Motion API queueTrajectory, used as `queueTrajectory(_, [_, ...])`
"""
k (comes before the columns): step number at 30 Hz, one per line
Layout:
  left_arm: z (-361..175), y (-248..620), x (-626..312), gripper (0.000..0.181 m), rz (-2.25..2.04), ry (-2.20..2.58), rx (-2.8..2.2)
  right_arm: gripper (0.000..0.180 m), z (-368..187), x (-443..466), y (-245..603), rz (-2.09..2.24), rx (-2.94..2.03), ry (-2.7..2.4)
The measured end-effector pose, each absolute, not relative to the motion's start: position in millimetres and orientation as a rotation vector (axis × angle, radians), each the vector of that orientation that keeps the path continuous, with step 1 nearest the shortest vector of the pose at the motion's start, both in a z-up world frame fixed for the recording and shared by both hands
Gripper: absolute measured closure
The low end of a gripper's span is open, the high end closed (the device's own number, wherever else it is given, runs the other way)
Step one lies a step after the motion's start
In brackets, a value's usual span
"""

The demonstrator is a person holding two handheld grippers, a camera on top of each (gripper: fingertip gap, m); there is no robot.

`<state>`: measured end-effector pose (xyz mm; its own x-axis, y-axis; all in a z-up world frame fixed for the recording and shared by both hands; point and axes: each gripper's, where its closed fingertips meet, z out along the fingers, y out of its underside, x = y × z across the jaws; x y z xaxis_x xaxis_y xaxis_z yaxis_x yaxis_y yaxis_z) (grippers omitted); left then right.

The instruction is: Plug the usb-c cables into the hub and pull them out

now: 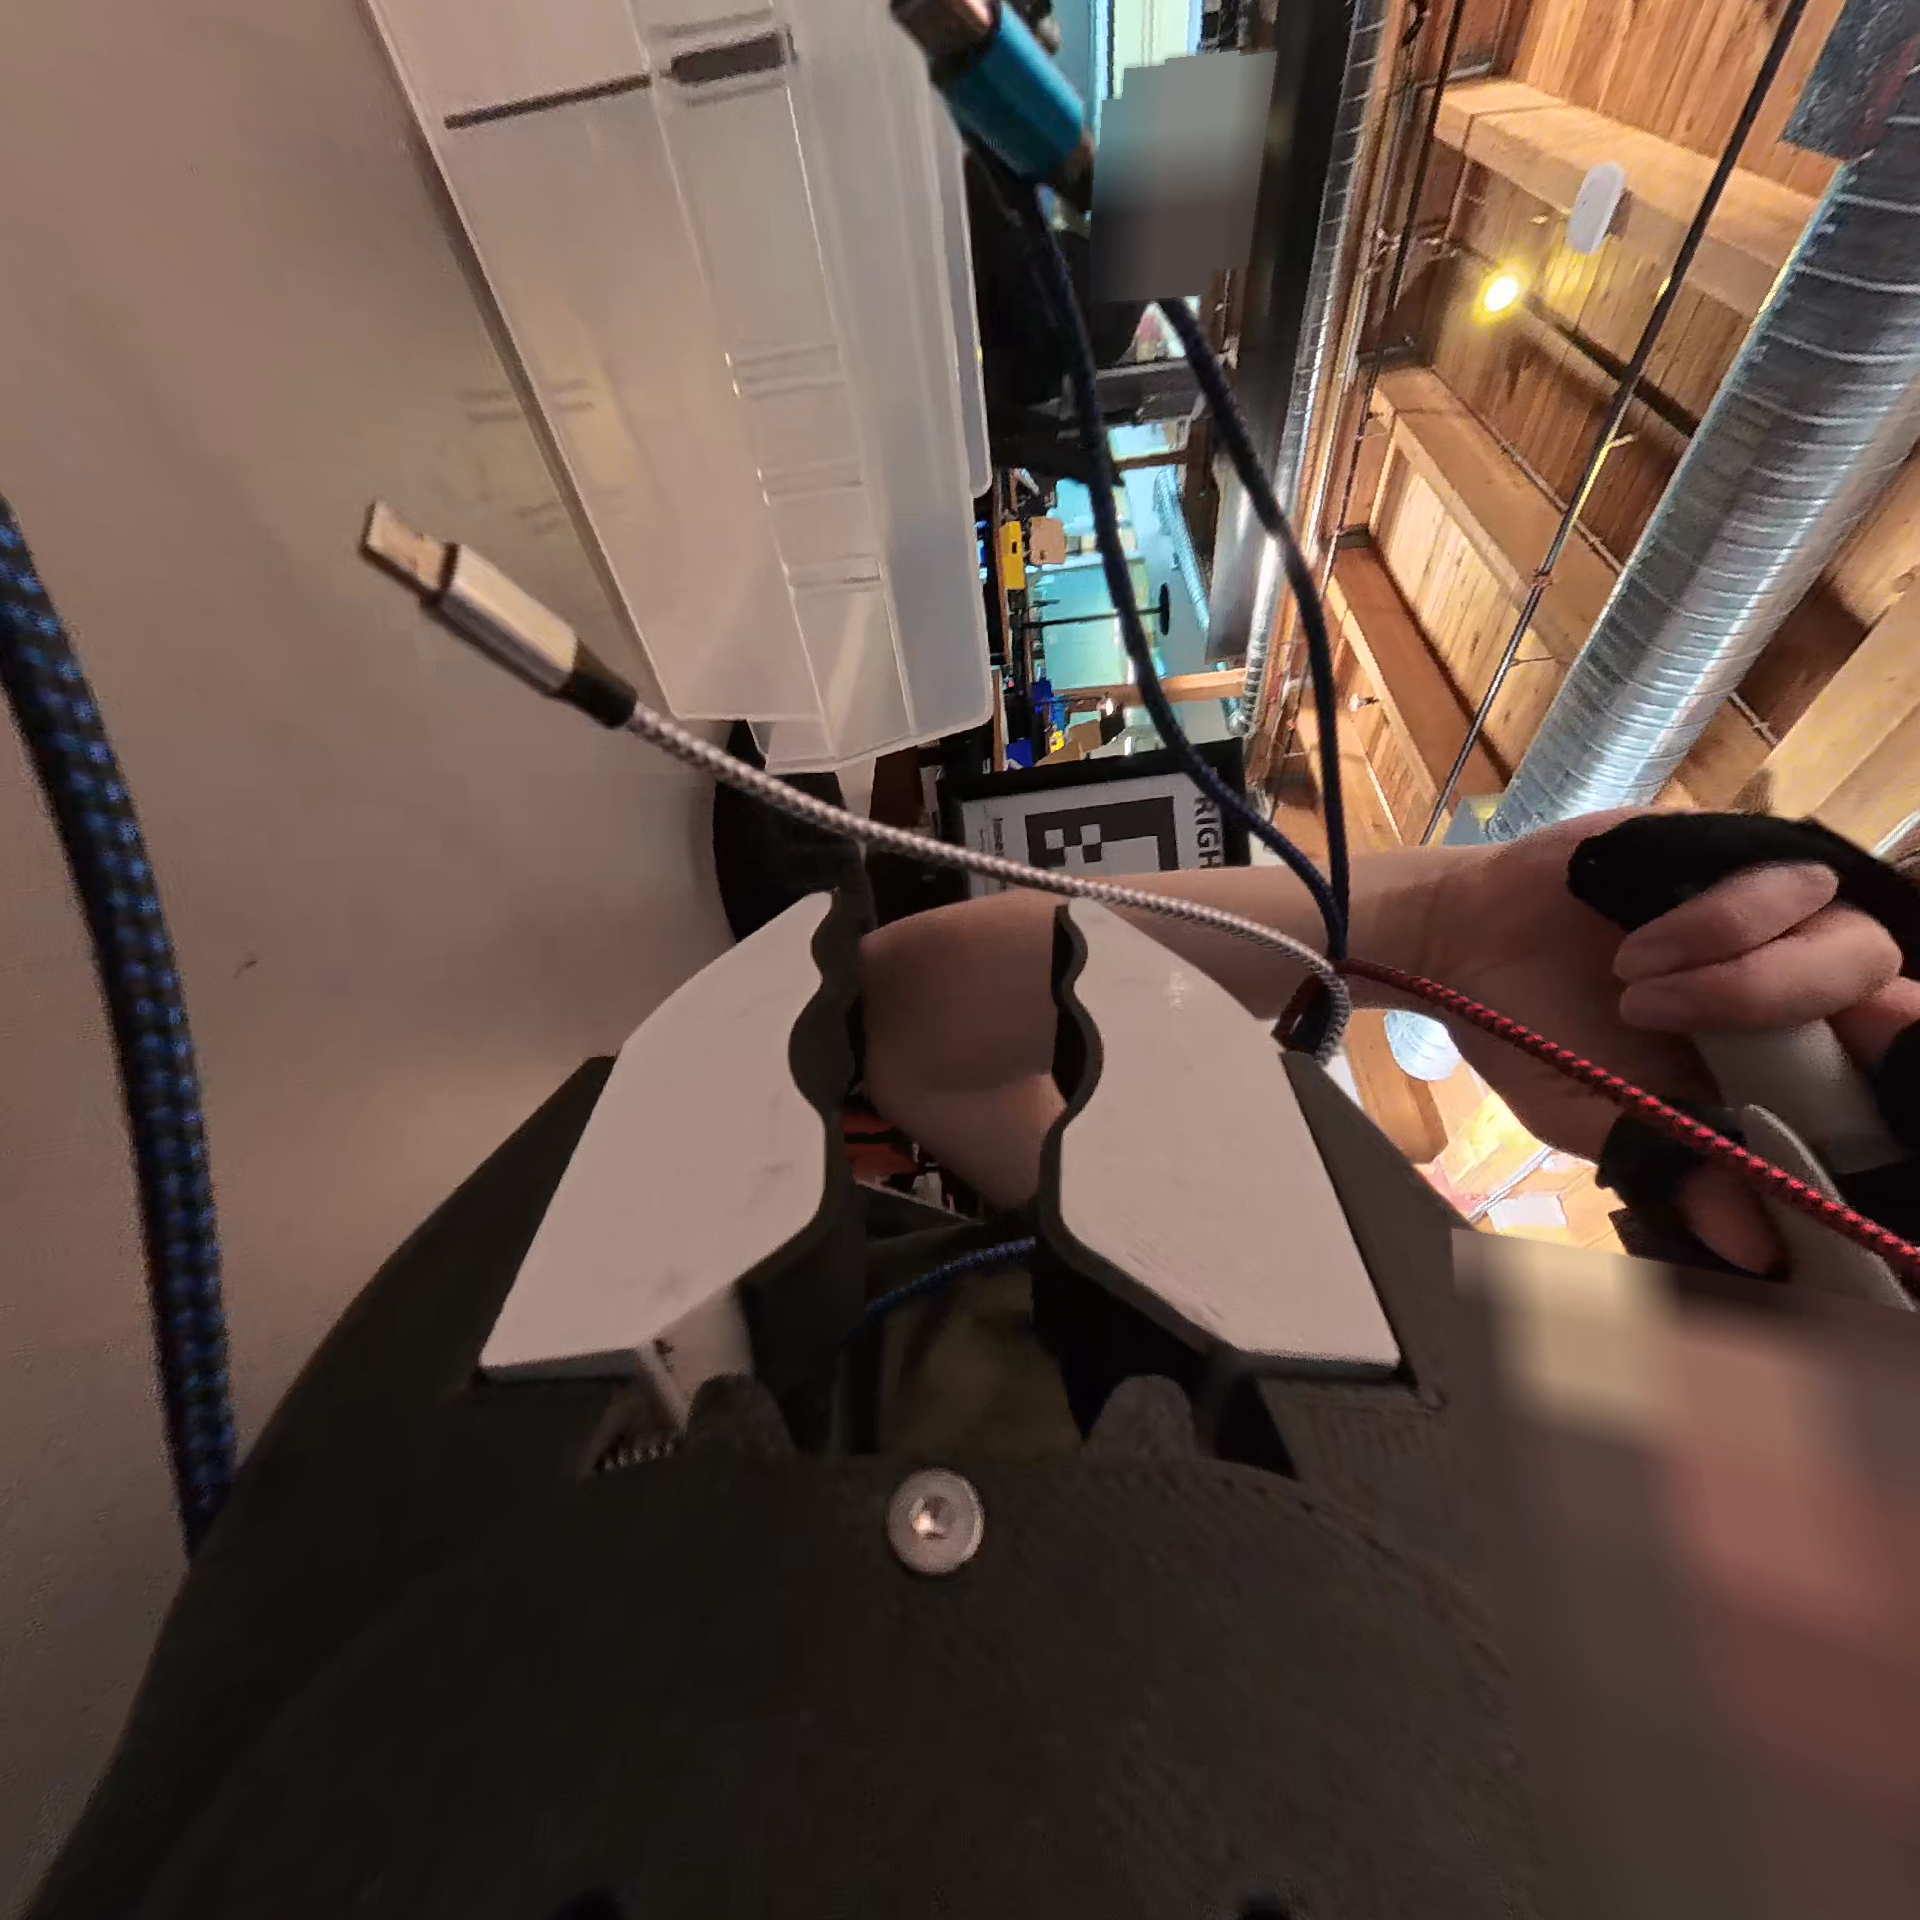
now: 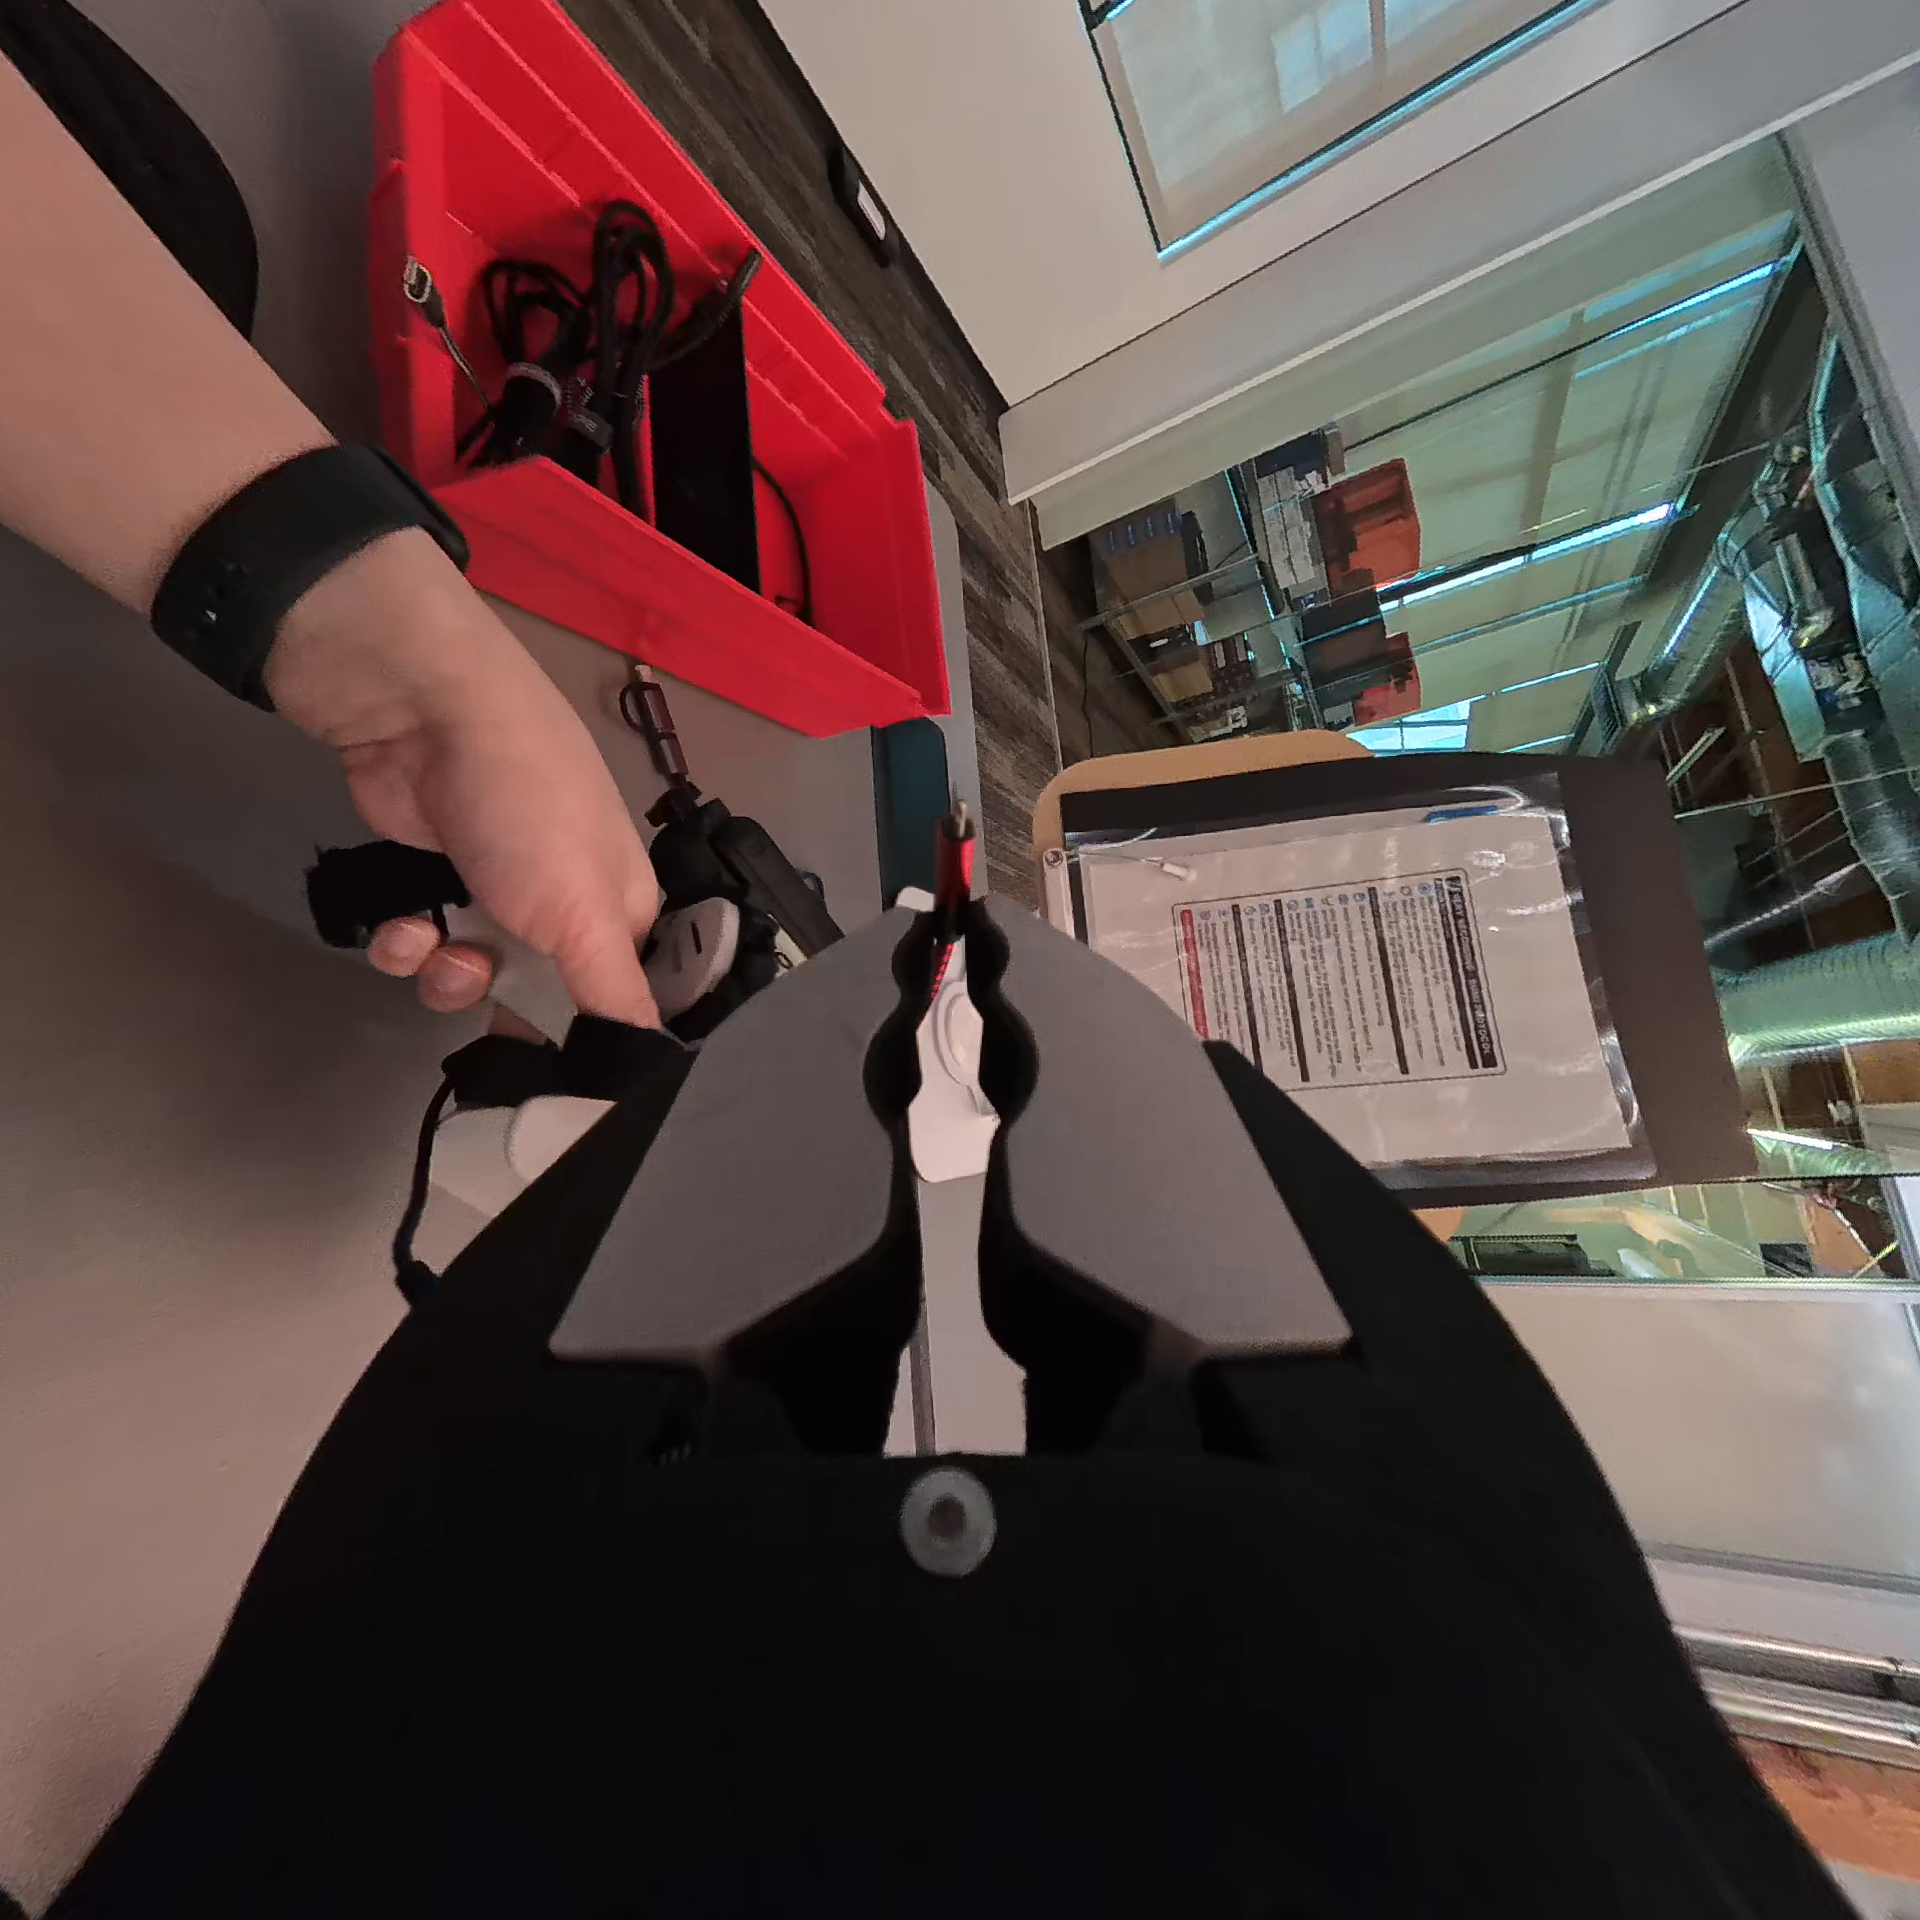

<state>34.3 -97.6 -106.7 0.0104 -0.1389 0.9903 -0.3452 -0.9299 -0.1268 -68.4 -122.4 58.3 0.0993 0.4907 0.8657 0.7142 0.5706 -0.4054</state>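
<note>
My left gripper [image 1: 956,966] is open and holds nothing; a person's forearm shows between its fingers. A silver braided cable [image 1: 831,810] crosses in front of its tips, with its metal plug [image 1: 468,592] out at the upper left. A red-and-black braided cable [image 1: 1558,1081] runs to the right past the hand on the other gripper's handle. My right gripper [image 2: 951,925] is shut on the red-and-black cable's plug end [image 2: 956,862], which sticks out beyond the fingertips. A teal block [image 1: 1018,94] sits at the top of the left wrist view, with dark blue cables [image 1: 1195,623] hanging from that side.
Clear plastic bins [image 1: 727,364] lie close ahead of the left gripper. A thick blue braided cable [image 1: 114,935] runs along the left edge. A red bin [image 2: 675,582] holds black cables and a black slab. A laminated sheet [image 2: 1351,997] lies to the right. A hand [image 2: 499,810] holds the left gripper. My right fingertips sit around 20 cm from my left ones.
</note>
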Motion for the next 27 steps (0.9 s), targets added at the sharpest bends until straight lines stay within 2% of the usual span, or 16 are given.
queueTrajectory(1, [-105, -96, 34, 0.145, 2.066, -0.504, 2.115, 0.173, 58, -69, -124, -0.223, -1.051, -1.551])
queueTrajectory(12, [-82, -75, 28, 0.147, 2.283, -0.339, 2.051, 0.173, 63, -57, -117, -0.261, -1.075, -1.519])
queueTrajectory(27, [-84, -100, 46, 0.148, 2.239, -0.339, 1.955, 0.174, 67, -71, -135, -0.265, -1.018, -1.538])
